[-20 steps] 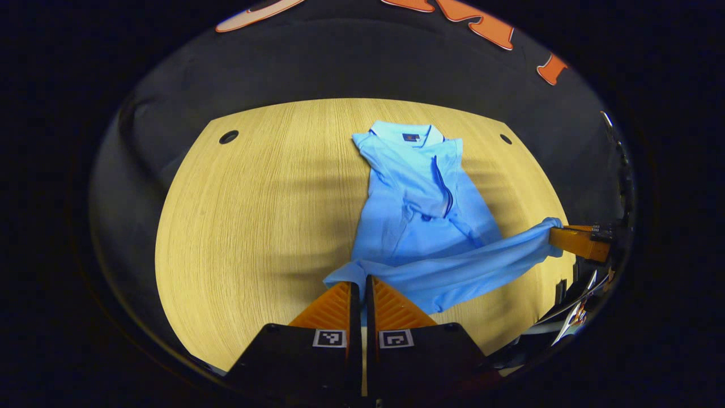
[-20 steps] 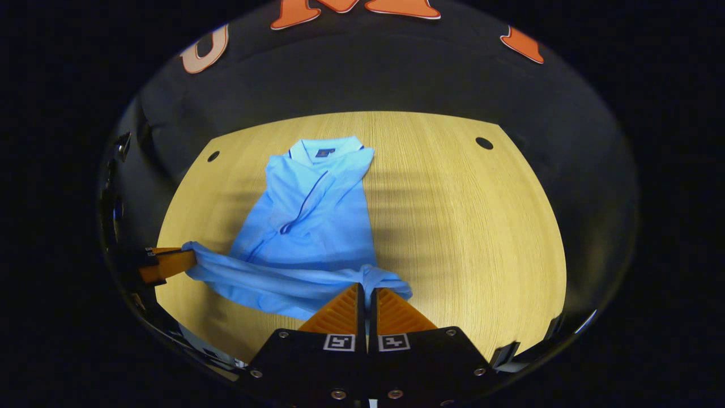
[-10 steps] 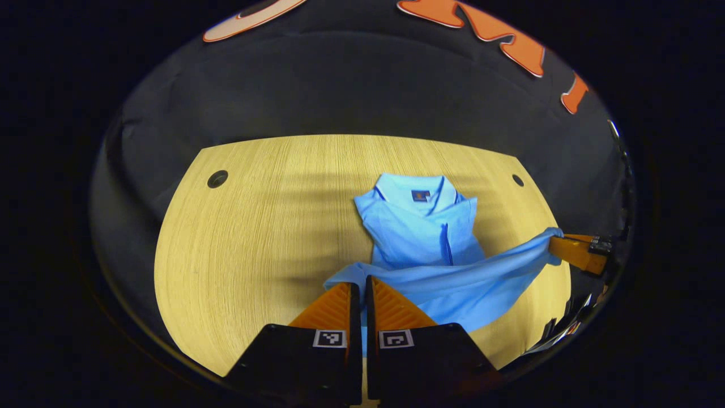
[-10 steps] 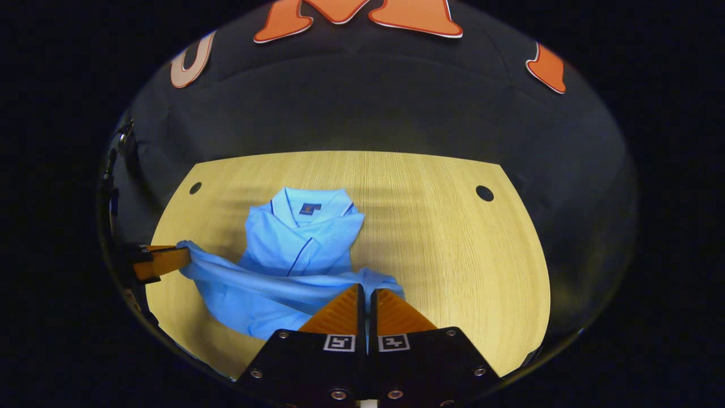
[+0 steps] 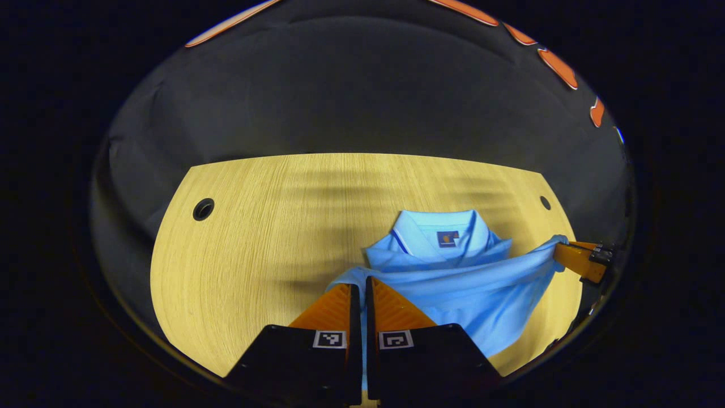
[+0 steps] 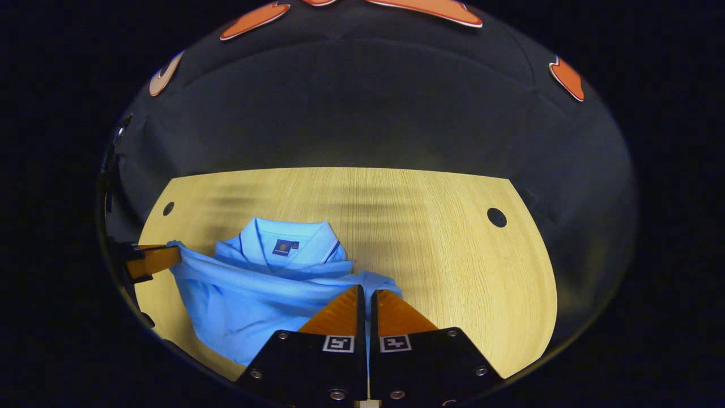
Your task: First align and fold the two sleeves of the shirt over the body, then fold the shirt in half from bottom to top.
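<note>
A light blue polo shirt (image 5: pixel 453 277) lies on the wooden table (image 5: pixel 272 238), collar toward the far edge. Its bottom hem is lifted and stretched between both grippers, hanging just short of the collar (image 5: pixel 436 235). My left gripper (image 5: pixel 358 286) is shut on one hem corner. In the left gripper view the right gripper (image 5: pixel 558 252) holds the other corner at the right. In the right gripper view my right gripper (image 6: pixel 365 292) is shut on its hem corner, the shirt (image 6: pixel 255 289) spreads to the left, and the left gripper (image 6: pixel 170 256) pinches the far corner. The folded sleeves are hidden under the raised cloth.
The table (image 6: pixel 442 243) has a round cable hole (image 5: pixel 203 209) at its far left and another cable hole (image 6: pixel 497 217) at its far right. Black cloth closes the booth behind the table. Bare wood lies to either side of the shirt.
Both grippers have carried the hem forward toward the collar, covering the shirt's body and folded sleeves. The hold on both corners is unchanged.
</note>
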Action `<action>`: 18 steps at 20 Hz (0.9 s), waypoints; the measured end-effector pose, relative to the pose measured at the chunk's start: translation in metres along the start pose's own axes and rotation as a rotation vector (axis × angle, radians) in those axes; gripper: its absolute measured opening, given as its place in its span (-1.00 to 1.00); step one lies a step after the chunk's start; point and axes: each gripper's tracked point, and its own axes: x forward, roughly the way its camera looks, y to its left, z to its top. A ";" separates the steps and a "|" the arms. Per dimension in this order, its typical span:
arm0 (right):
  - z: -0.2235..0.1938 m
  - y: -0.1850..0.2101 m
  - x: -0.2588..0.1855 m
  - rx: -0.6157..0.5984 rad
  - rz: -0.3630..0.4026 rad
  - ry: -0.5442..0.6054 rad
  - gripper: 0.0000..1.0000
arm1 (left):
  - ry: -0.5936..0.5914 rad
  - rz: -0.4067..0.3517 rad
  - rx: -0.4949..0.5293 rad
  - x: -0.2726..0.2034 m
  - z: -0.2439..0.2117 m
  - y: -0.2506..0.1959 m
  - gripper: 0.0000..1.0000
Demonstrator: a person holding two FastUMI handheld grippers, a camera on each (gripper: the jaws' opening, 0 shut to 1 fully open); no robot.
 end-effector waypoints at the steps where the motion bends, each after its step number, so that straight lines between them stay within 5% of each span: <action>1: -0.001 0.001 0.006 0.005 0.002 0.007 -0.95 | 0.006 0.012 0.003 0.007 -0.001 0.003 -0.85; 3: 0.005 0.001 0.015 -0.002 -0.001 -0.022 -0.81 | -0.002 0.023 0.006 0.017 0.000 0.007 -0.80; 6: 0.005 0.001 0.021 0.025 0.004 -0.022 -0.50 | -0.030 0.030 0.005 0.020 0.003 0.015 -0.40; 7: 0.002 0.002 0.021 0.042 0.006 -0.008 -0.10 | -0.045 0.027 -0.001 0.019 0.006 0.016 -0.05; 10: 0.006 -0.003 0.016 0.047 0.000 -0.022 0.62 | -0.100 0.056 -0.005 0.006 0.016 0.029 1.00; 11: 0.009 -0.004 0.011 0.047 -0.002 -0.036 0.94 | -0.127 0.069 -0.002 -0.001 0.021 0.034 1.00; 18: 0.037 0.000 -0.064 0.096 0.044 -0.166 0.96 | -0.385 0.117 0.031 -0.104 0.071 0.052 1.00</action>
